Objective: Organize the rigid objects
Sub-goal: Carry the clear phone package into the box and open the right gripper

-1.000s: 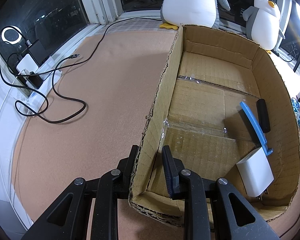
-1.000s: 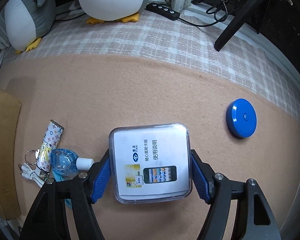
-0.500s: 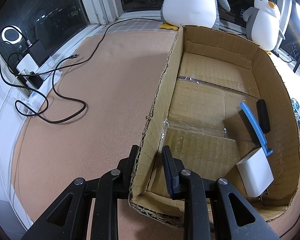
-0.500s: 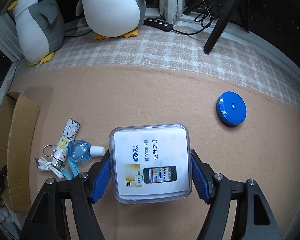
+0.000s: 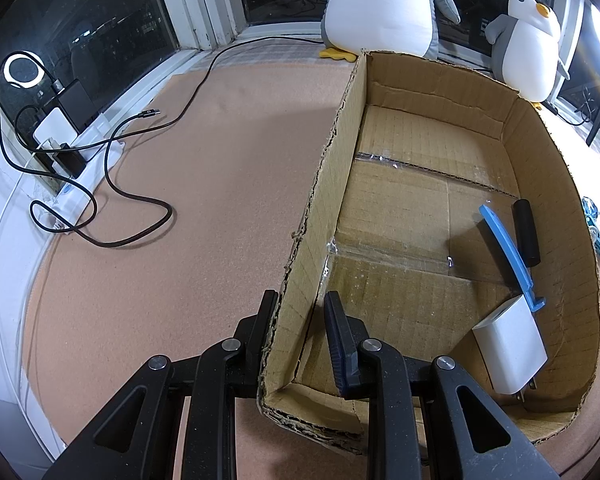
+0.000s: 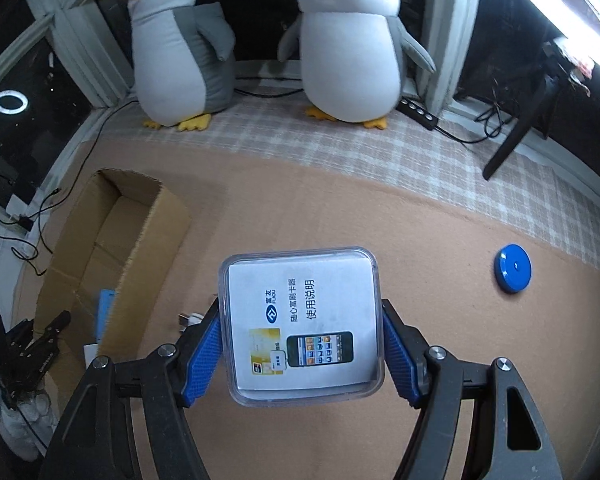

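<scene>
Raised well above the mat since the earlier frame, the clear plastic case (image 6: 300,326) is pinched flat between the right gripper (image 6: 302,346) pads. At the cardboard box (image 5: 440,216), one wall is straddled by the left gripper (image 5: 300,312); a closed grip cannot be confirmed. From the case, the box lies leftward and lower.

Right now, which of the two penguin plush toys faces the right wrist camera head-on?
The right-hand penguin: its orange beak and white belly point straight at the camera. The left-hand penguin is turned sideways, its beak pointing left.
</scene>
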`<state>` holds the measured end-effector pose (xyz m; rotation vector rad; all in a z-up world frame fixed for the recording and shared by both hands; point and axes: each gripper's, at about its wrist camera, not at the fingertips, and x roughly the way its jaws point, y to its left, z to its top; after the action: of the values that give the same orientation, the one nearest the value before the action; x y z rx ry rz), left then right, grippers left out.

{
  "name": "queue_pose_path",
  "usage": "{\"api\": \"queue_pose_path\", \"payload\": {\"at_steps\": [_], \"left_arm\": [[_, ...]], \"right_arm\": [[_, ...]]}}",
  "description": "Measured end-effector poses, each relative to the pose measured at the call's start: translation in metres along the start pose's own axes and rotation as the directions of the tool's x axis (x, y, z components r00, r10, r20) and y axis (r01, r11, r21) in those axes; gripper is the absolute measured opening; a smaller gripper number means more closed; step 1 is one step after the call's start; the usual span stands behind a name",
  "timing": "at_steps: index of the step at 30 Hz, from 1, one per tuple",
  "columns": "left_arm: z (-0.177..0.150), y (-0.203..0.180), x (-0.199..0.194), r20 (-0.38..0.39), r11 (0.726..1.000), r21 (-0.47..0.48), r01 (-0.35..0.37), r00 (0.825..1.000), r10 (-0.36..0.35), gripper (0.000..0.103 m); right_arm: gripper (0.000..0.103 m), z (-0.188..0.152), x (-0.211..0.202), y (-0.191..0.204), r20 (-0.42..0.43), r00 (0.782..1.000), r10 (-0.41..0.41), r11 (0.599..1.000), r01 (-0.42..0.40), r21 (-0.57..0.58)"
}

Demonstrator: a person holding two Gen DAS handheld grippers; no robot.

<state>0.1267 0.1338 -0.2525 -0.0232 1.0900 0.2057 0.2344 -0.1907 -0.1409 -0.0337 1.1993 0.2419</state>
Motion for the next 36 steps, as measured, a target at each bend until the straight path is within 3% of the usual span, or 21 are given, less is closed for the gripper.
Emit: {"api": "queue_pose_path", "payload": {"at_steps": [9,18,27,36], "left_arm": [[0.0,0.0,0.0,0.0,1.0,0.0,0.0,1.0,0.0,0.025],[0.001,-0.001,-0.001,0.001,1.0,-0.001,-0.001,1.0,0.001,0.025],[0.001,-0.001,-0.001,0.001,1.0,0.0,0.0,1.0,0.0,0.025],[0.004,-0.002,-0.001,0.002,1.0,-0.005,0.0,1.0,0.0,0.025]], "right_arm": [[0.068,0.021,-0.003,0.078,0.022,0.996,0.083,0.988,-0.08,-0.129],[0.068,0.039,0.033,0.157,-0.018,0.994,0.105,0.961,-0.106,-0.257],[0.068,0.045,0.083,0.202,-0.08,0.995,0.063,0.939,-0.087,-0.334],[0.068,0.048,0.115,0.215,-0.118,0.993,0.027,0.937,-0.066,-0.343]]}}
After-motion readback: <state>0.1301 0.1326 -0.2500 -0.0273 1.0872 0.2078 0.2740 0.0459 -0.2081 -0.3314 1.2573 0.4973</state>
